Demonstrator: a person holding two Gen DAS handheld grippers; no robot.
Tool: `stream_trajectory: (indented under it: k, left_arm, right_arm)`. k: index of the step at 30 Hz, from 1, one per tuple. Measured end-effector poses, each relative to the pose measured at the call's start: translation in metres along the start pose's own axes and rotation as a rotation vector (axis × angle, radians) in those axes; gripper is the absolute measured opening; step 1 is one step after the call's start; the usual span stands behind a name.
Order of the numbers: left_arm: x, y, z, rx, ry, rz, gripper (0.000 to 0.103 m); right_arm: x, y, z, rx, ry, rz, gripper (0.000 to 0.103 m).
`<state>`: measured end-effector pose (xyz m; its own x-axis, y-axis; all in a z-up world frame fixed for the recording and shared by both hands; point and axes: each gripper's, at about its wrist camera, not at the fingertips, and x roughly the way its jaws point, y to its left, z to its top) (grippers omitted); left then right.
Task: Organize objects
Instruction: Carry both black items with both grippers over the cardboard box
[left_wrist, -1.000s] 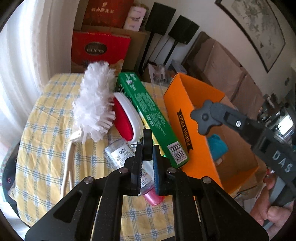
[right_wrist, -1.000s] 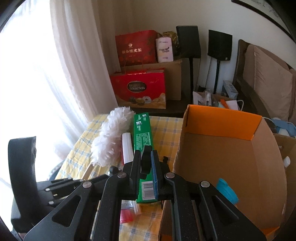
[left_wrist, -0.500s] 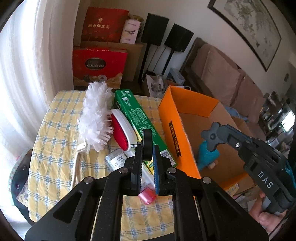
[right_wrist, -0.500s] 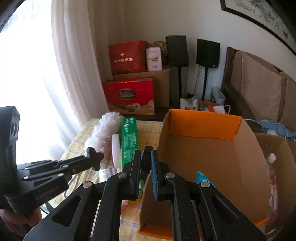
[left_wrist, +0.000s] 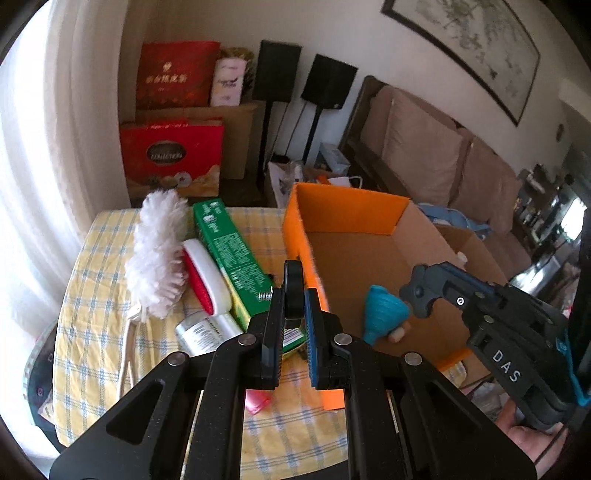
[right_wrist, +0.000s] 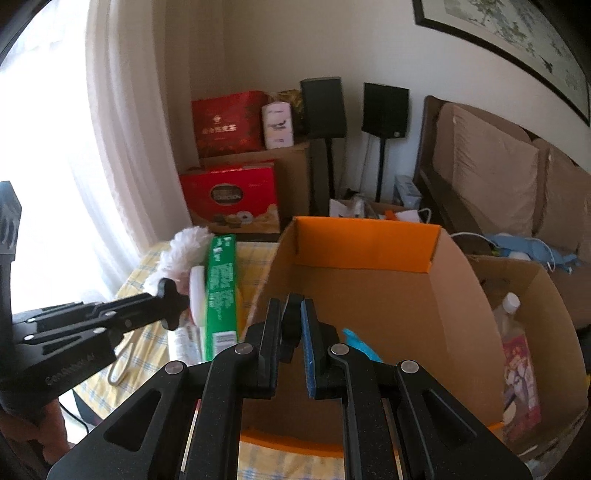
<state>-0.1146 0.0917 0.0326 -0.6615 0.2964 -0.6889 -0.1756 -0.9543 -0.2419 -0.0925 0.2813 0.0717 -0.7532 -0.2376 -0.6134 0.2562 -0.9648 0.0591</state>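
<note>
A white fluffy duster (left_wrist: 159, 251), a red-and-white lint brush (left_wrist: 207, 280), a long green box (left_wrist: 231, 254) and a clear bottle (left_wrist: 207, 330) with a pink cap (left_wrist: 258, 400) lie together on the yellow checked tablecloth (left_wrist: 92, 314). Beside them stands an open orange cardboard box (left_wrist: 332, 214) with a teal object (left_wrist: 384, 314) on its floor. My left gripper (left_wrist: 293, 295) is shut and empty, above the bottle and the green box's near end. My right gripper (right_wrist: 293, 314) is shut and empty too, over the orange box's (right_wrist: 365, 240) near wall; the left wrist view shows the right gripper (left_wrist: 421, 295) beside the teal object.
A second cardboard box (right_wrist: 539, 295) holding a bottle (right_wrist: 513, 321) stands right of the orange one. Behind the table are red gift boxes (left_wrist: 173, 155), two black speakers (left_wrist: 328, 81) on stands and a brown sofa (left_wrist: 424, 158). A white curtain (left_wrist: 55, 147) hangs at the left.
Both grippers have risen and drawn back, so more of the table and box shows. The right gripper has swung from above the green box to face the orange box. Both stayed shut.
</note>
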Motion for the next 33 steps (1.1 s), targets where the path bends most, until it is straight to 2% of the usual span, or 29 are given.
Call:
stream_trajectory:
  k: [9,17,33]
  left_arm:
    - [0.006,-0.039,0.001,0.050,-0.023,-0.006,0.009]
    - [0.018,-0.065,-0.001,0.078,-0.011,-0.018,0.009]
    - [0.049,-0.088,-0.009,0.093,0.027,-0.016,0.010]
  right_arm:
    - [-0.016,-0.034,-0.002,0.031,-0.013,-0.037,0.009]
    - [-0.025,-0.062,-0.008,0.059,-0.016,-0.063,0.009]
    - [-0.017,-0.103,-0.021,0.103,0.012,-0.101,0.009]
